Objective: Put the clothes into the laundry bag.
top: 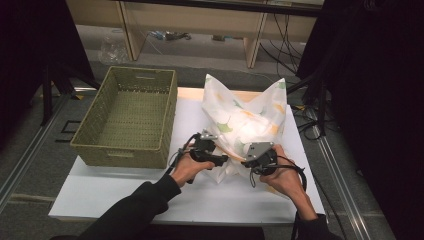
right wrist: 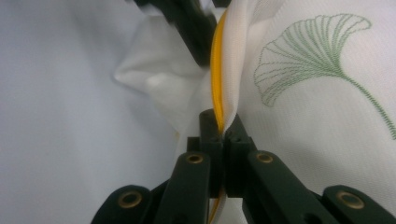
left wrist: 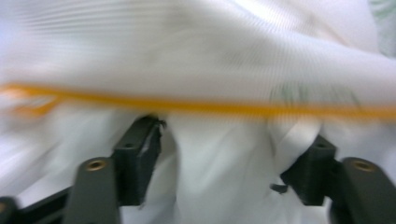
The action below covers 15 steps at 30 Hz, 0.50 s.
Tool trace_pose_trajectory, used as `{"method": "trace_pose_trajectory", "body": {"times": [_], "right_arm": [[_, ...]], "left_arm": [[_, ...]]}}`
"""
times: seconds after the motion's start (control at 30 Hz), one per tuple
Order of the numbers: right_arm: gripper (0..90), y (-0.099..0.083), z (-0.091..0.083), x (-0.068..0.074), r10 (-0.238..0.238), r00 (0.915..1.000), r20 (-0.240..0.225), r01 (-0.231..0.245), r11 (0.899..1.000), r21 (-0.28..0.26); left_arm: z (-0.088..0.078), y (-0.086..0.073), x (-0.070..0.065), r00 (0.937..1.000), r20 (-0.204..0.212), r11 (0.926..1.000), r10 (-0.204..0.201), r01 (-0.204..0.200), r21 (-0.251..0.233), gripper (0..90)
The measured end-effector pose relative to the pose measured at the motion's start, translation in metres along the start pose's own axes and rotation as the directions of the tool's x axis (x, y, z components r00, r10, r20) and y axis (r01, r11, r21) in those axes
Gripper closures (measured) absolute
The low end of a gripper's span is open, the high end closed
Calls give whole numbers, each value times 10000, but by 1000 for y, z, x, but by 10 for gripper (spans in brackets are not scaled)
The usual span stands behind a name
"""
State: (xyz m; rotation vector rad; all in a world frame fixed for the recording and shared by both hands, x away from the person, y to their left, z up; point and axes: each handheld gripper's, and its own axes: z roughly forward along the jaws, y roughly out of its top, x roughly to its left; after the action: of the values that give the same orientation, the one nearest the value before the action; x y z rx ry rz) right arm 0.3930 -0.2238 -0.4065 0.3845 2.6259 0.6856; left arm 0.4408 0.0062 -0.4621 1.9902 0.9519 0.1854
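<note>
A pillow in a white pillowcase [top: 245,117] printed with green and orange ginkgo leaves lies on the white table [top: 150,190]. Both grippers are at its near end. My left gripper [top: 216,159] sits at the near left corner. In the left gripper view its jaws stand wide apart, so this gripper [left wrist: 229,158] is open, with loose white cloth [left wrist: 219,186] bulging between them under an orange seam line [left wrist: 210,107]. My right gripper [top: 252,162] is at the near right. It [right wrist: 223,128] is shut on the pillowcase edge with its orange trim [right wrist: 215,70].
A green woven basket [top: 100,115] stands on the table's left half, close beside the pillow. The table's near strip lies under the person's forearms. Cables and dark stands crowd the floor to the right, with wooden shelving behind.
</note>
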Motion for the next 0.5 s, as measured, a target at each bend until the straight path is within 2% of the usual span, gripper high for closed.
{"method": "trace_pose_trajectory", "body": {"times": [0.1,0.17,0.23,0.27,0.33,0.37,0.4,0.43,0.47,0.5], "right_arm": [[899,-1,3,-1,39,10000,7,-39,9999,98],[899,-1,4,-1,242,9995,182,-246,9994,235],[899,-2,6,-1,284,9996,70,-285,9993,222],[899,-2,7,-3,32,10000,37,-33,9999,156],[899,-2,7,-4,-30,10000,52,29,9998,192],[899,-2,7,-3,239,9997,80,-242,9993,288],[899,-3,7,-3,237,9996,128,-241,9991,337],[899,-4,8,-5,-9,9999,117,5,9995,301],[899,-5,7,-6,20,9999,131,-25,9993,368],[899,-6,7,-6,309,9994,177,-316,9988,386]], "left_arm": [[-25,-3,10,9995,-179,9994,-262,258,-229,284],[-39,-1,15,9994,-317,9994,-135,126,-307,284],[-45,2,20,9977,-653,9993,-173,151,-336,285],[-45,4,22,9965,-820,9991,-171,139,-402,291],[-41,6,28,9930,-1177,9998,31,-55,-201,337],[-37,6,31,9884,-1500,9997,223,-207,122,350],[-31,6,33,9798,-1910,9974,588,-497,522,376],[-24,6,35,9707,-2265,9949,808,-647,777,402],[-15,5,38,9658,-2498,9946,698,-483,915,416],[-10,5,38,9646,-2585,9951,529,-293,944,420]]}}
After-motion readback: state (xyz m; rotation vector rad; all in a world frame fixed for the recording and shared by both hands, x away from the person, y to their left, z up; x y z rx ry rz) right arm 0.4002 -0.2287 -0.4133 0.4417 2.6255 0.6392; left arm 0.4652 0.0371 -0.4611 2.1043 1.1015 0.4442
